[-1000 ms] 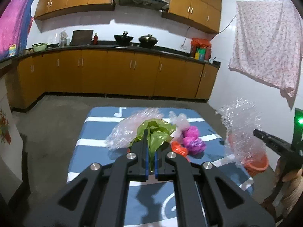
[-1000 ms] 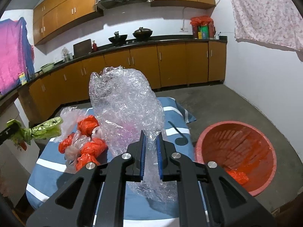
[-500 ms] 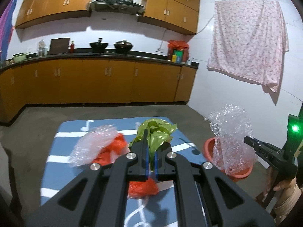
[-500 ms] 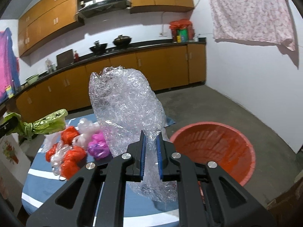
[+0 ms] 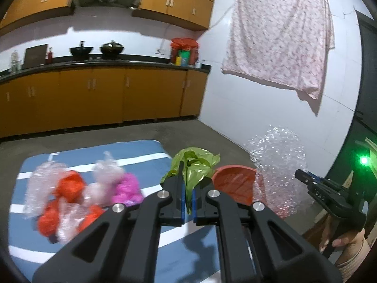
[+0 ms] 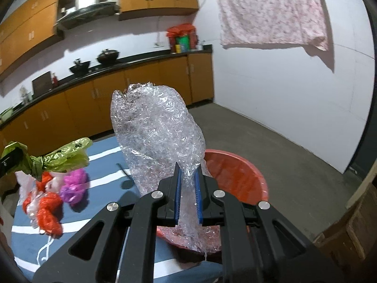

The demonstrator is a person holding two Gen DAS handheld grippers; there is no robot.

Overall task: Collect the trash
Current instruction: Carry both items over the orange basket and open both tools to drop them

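My left gripper (image 5: 187,188) is shut on a crumpled green plastic bag (image 5: 195,165), held above the right edge of the blue striped table (image 5: 132,155). My right gripper (image 6: 188,184) is shut on a clear bubble-wrap sheet (image 6: 155,132), which hangs over the red basin (image 6: 238,174) on the floor. In the left wrist view the same bubble wrap (image 5: 278,165) hides part of the red basin (image 5: 233,186). Red, pink and clear crumpled bags (image 5: 77,193) lie on the table; they appear as a heap (image 6: 51,195) at the left of the right wrist view, below the green bag (image 6: 63,155).
Wooden kitchen cabinets (image 5: 94,94) and a dark counter with pots (image 5: 96,49) line the far wall. A floral cloth (image 5: 280,37) hangs on the white wall. Bare concrete floor (image 6: 282,146) surrounds the basin. A person's hand (image 5: 344,243) holds the right gripper; a cardboard box (image 6: 353,231) stands at the right.
Both grippers have swung to the right with their loads. The table's heap has slid left in both views, and the red basin now sits just beyond both grippers.
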